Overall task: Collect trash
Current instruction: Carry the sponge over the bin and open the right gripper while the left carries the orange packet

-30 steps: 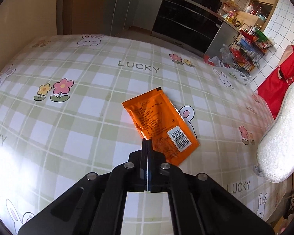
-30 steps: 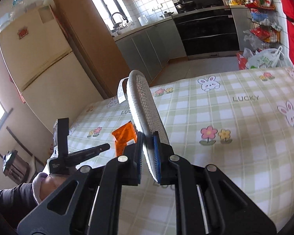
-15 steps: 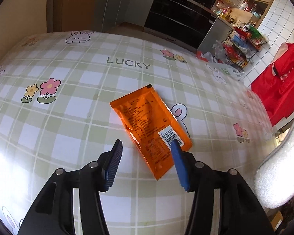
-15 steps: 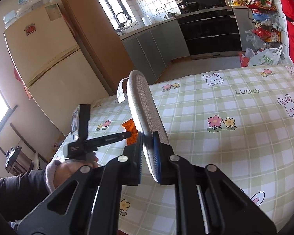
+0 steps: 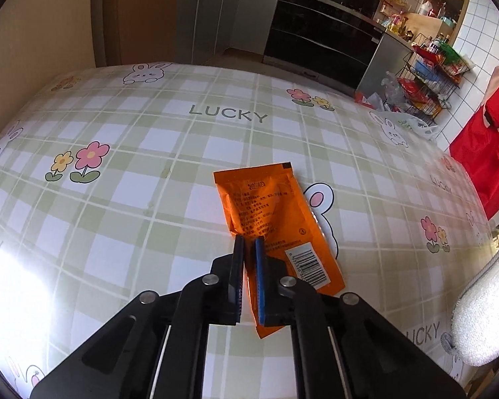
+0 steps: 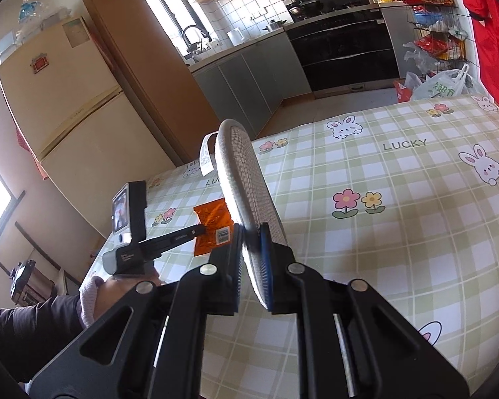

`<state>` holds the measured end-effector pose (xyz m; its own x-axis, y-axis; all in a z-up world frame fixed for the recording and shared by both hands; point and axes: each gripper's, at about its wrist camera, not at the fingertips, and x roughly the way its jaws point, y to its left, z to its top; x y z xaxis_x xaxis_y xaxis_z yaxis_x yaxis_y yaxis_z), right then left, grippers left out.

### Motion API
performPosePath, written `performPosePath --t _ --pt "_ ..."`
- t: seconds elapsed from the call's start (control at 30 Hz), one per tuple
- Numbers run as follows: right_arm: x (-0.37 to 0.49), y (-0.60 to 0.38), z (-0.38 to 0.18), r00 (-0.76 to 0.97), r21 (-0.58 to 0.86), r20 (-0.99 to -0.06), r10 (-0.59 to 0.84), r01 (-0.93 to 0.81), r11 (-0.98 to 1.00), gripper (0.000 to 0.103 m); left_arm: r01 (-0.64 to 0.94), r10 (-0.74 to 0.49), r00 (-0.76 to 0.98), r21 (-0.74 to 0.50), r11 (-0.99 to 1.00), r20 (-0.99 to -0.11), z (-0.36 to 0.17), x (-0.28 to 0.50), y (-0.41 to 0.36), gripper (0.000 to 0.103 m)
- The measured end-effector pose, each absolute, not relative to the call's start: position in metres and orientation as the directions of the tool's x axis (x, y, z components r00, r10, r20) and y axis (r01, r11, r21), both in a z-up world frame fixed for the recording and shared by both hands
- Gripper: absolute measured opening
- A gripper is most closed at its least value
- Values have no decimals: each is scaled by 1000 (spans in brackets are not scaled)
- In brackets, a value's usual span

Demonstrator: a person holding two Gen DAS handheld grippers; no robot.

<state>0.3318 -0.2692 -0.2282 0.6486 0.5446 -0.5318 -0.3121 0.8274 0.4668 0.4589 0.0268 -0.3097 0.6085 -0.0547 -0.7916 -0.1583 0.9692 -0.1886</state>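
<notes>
An orange foil sachet [image 5: 272, 219] with a barcode lies on the checked tablecloth. My left gripper [image 5: 249, 244] has its jaws closed on the sachet's near left edge, with a thin gap of foil between the pads. In the right wrist view the sachet [image 6: 213, 229] shows held at the tip of the left gripper [image 6: 199, 231]. My right gripper [image 6: 251, 232] is shut on a white woven mesh bag [image 6: 246, 196], held upright above the table. That bag's edge shows at the right of the left wrist view [image 5: 482, 326].
The table [image 5: 149, 139] has a green-checked cloth with rabbits, flowers and LUCKY print. Beyond it are kitchen cabinets and an oven [image 5: 316, 33], a wire rack of goods [image 5: 425, 76], plastic bags on the floor [image 6: 442, 86], a fridge [image 6: 66, 106] and a red cloth [image 5: 482, 153].
My left gripper opened over the sachet half a second ago and has now closed on its near edge. My right gripper keeps holding the mesh bag, shifted slightly.
</notes>
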Motion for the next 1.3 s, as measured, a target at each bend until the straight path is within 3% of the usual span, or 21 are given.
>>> performPosePath --t 0.33,0.7,1.3 --pt "293 -267 -206 675 492 -478 562 -325 808 14 -72 -152 712 -286 956 -686 -239 361 49 6" --pt "208 -259 -169 679 472 -480 555 -334 816 14 5 -173 813 -290 957 -556 -152 208 47 6" --pt "88 -232 -202 589 442 -606 535 -310 842 14 65 -188 859 -263 963 -476 -124 61 44 6"
